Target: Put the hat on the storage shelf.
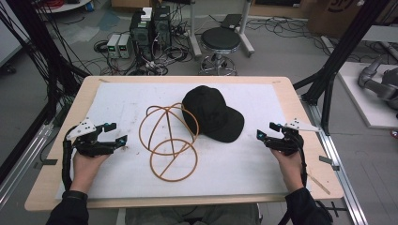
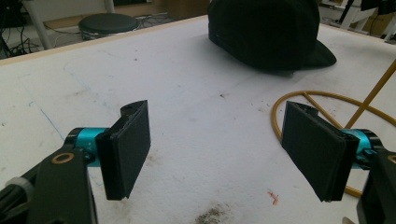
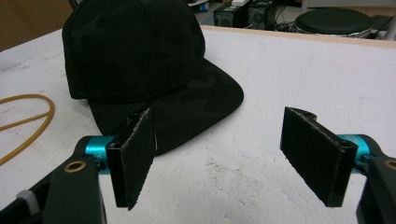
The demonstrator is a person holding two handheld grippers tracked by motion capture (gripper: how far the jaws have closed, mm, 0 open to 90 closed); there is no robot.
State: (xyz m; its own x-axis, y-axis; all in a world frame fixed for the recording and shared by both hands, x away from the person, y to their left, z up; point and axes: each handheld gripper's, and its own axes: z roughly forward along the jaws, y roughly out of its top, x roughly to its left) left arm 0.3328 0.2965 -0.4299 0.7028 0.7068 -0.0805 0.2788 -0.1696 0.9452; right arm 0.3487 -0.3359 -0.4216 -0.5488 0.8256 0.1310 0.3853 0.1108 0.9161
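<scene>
Cap (image 1: 213, 114) lies between both released grippers, left gripper (image 1: 118, 133) and right gripper (image 1: 266, 131), apart from each.

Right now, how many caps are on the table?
1. The black cap lies on the white mat, right of the wire hat stand and nearer the right claw.

1. Your wooden counter (image 1: 300, 140) carries a white mat (image 1: 117, 101).
2. Beyond it you have a black round stool (image 1: 220, 40) on grey floor (image 1: 281, 51).
3. Computer towers (image 1: 150, 28) sit among tangled cables (image 1: 159, 58).
</scene>
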